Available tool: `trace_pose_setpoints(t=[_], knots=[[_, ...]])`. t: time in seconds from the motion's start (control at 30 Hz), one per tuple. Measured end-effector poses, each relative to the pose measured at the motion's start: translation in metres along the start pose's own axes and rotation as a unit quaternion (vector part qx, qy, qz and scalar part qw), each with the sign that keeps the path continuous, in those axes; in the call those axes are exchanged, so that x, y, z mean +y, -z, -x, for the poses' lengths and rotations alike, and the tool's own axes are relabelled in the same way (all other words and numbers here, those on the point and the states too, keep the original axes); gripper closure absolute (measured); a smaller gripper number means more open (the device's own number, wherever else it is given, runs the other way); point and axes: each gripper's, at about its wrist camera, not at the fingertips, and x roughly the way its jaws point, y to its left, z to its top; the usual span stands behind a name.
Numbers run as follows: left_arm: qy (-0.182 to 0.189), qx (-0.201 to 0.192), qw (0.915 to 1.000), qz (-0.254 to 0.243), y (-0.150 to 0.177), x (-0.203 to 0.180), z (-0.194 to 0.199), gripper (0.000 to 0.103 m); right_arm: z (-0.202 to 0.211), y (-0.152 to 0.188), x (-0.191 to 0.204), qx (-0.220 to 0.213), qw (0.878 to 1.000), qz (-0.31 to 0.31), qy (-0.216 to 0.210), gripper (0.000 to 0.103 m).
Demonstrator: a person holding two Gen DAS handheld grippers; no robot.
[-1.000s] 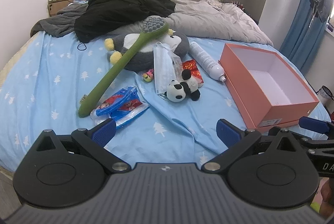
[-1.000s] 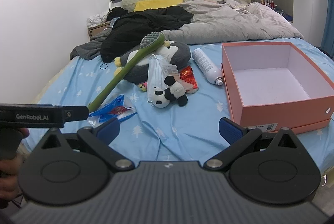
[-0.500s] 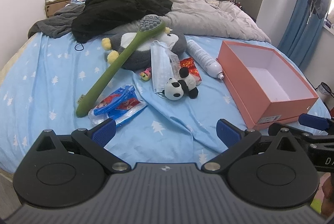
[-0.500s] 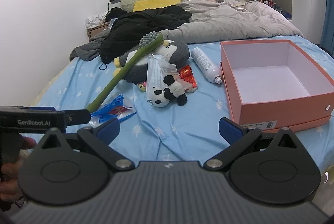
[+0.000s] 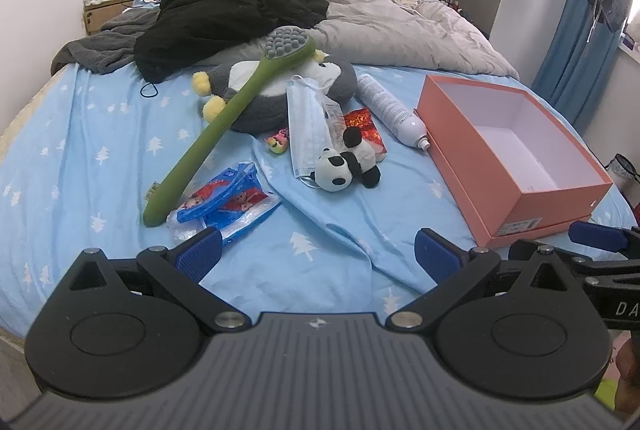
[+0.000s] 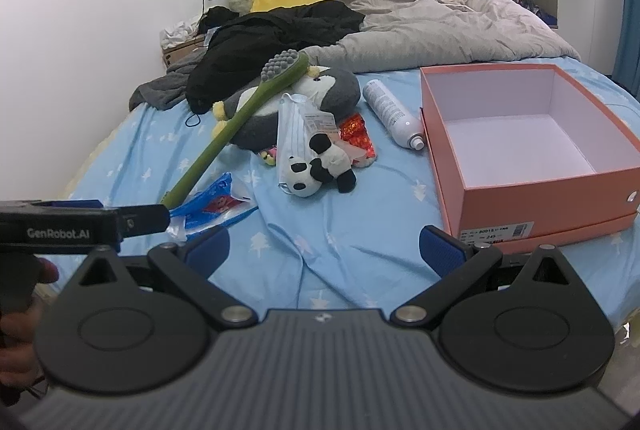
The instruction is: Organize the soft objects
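Note:
A small panda plush lies mid-bed on the blue sheet. Behind it a grey penguin plush lies under a green long-handled brush and a pale blue face mask. An open empty orange box sits at the right. My left gripper is open and empty near the bed's front edge. My right gripper is open and empty, also short of the objects.
A white spray bottle lies beside the box. A blue plastic packet, a red foil wrapper and a small pink-green toy lie nearby. Black clothes and a grey duvet fill the far bed.
Both grippers have drifted slightly; the scene shifts a little in each view. Both stay open and nothing on the bed has moved.

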Motion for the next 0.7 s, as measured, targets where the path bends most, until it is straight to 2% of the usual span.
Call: trace_pose_setpoints(t=[0.33,0.7], knots=[[0.002,0.011,0.9999,0.01,0.005,0.004,-0.013,0.0,-0.009,0.003,-0.006,0.009,1.0,-0.01,0.003,0.0],[0.0,0.031,0.9994,0.017,0.004,0.02,-0.048,0.0,-0.038,0.004,-0.008,0.03,0.999,-0.011,0.003,0.0]])
